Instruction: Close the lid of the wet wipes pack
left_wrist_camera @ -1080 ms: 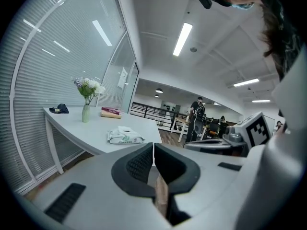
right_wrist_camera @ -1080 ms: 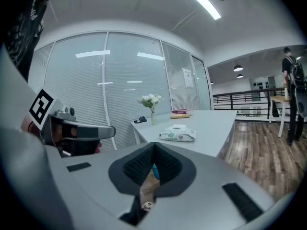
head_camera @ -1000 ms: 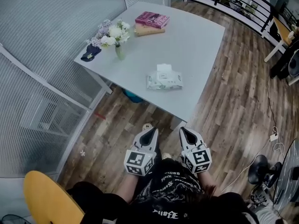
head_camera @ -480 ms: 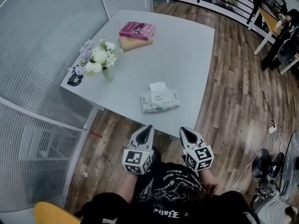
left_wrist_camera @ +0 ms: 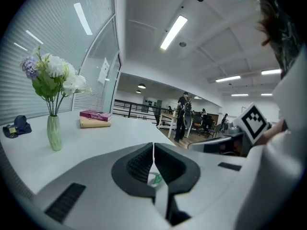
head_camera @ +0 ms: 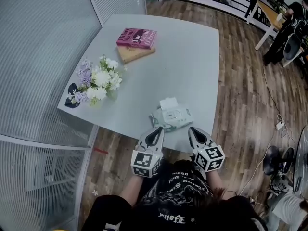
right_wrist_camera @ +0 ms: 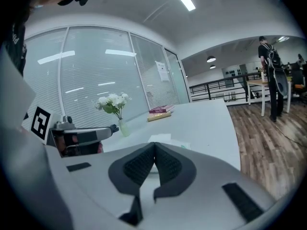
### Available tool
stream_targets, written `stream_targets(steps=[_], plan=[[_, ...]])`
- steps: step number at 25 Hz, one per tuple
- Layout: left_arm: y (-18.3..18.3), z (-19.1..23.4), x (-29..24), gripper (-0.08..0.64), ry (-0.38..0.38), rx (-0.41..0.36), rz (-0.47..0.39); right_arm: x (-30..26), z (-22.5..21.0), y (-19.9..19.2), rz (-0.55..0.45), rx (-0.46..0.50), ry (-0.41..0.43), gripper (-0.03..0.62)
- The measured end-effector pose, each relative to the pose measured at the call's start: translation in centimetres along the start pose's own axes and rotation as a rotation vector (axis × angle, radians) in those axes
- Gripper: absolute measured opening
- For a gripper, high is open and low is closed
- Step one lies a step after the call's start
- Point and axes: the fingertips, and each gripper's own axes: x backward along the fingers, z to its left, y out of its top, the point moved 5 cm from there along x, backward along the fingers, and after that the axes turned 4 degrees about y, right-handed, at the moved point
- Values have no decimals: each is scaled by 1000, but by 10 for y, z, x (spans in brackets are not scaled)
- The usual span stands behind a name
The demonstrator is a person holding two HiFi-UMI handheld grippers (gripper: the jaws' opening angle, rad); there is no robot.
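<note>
Presently, soft white-and-green wet wipes pack (head_camera: 173,119) near front edge of pale grey table (head_camera: 192,57), white lid flap (head_camera: 168,103) raised, left gripper (head_camera: 155,132) and right gripper (head_camera: 193,132) near it, jaws pressed together, empty.

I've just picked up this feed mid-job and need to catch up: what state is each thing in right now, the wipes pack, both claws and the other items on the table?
wet wipes pack: lying flat, lid flipped open
left claw: shut, empty
right claw: shut, empty
vase of flowers: upright
books: stacked, closed
</note>
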Motion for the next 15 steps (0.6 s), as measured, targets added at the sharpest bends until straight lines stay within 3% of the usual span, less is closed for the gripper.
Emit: stream_targets(steps=[5,11,15], plan=[[9,24,-10,11,-22,8,7,-27,-2,9,58,-114,38,-2],[12,35,-22,11,-6,17,20,-48,-7,22,64,-134,65,0],[9,32,-29,11,19,30,42,-62,-17,37,96,-99,100,0]])
